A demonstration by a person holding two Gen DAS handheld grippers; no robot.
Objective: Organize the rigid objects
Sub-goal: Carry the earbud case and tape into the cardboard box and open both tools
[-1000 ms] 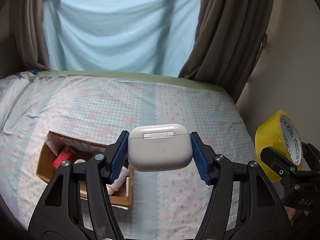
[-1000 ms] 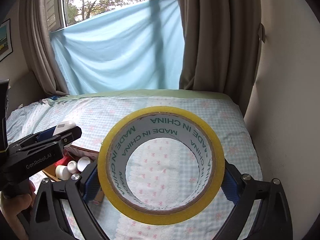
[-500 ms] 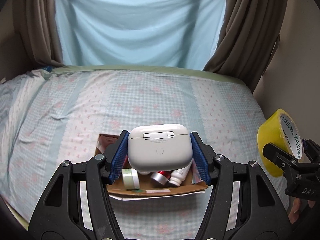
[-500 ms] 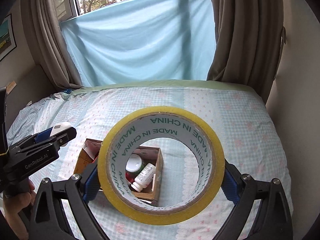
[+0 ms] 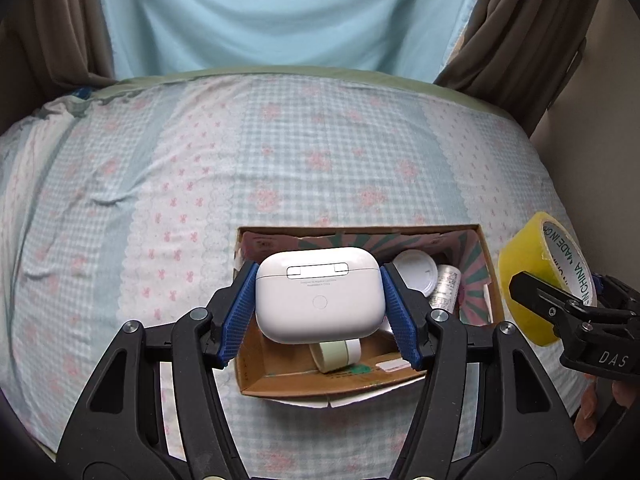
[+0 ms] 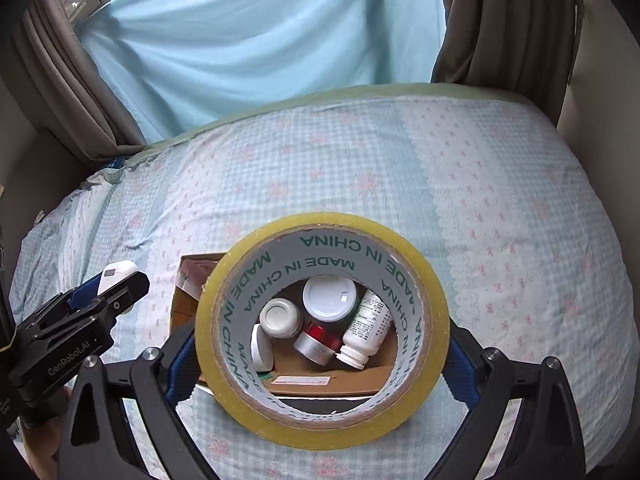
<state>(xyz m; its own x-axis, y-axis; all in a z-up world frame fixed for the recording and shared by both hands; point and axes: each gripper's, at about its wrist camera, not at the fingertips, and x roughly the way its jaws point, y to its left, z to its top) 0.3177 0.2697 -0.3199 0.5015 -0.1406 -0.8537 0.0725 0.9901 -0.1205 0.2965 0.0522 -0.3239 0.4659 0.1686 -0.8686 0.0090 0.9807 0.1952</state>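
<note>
My left gripper (image 5: pixel 318 271) is shut on a white earbud case (image 5: pixel 318 300), held just above an open cardboard box (image 5: pixel 360 230) on the bed. My right gripper (image 6: pixel 322 344) is shut on a yellow tape roll (image 6: pixel 434 320), held upright over the same box (image 6: pixel 185 308). Through the roll's hole I see a white-lidded jar (image 6: pixel 329 298), a white bottle (image 6: pixel 366 330), a red-banded tin (image 6: pixel 318 340) and a small white jar (image 6: pixel 280 316). A pale green tape roll (image 5: pixel 336 354) lies in the box under the case. The tape roll (image 5: pixel 528 280) also shows at the left wrist view's right edge.
The box sits on a bed with a blue-and-pink checked sheet (image 5: pixel 280 152). Brown curtains (image 6: pixel 500 20) and a light blue cloth (image 5: pixel 280 12) hang behind the bed. A pale wall (image 6: pixel 600 80) borders the bed on the right. A hand (image 5: pixel 592 404) holds the right gripper.
Both grippers have come forward and down with their loads. The box, earlier off to the left and low in view, now lies directly below both of them.
</note>
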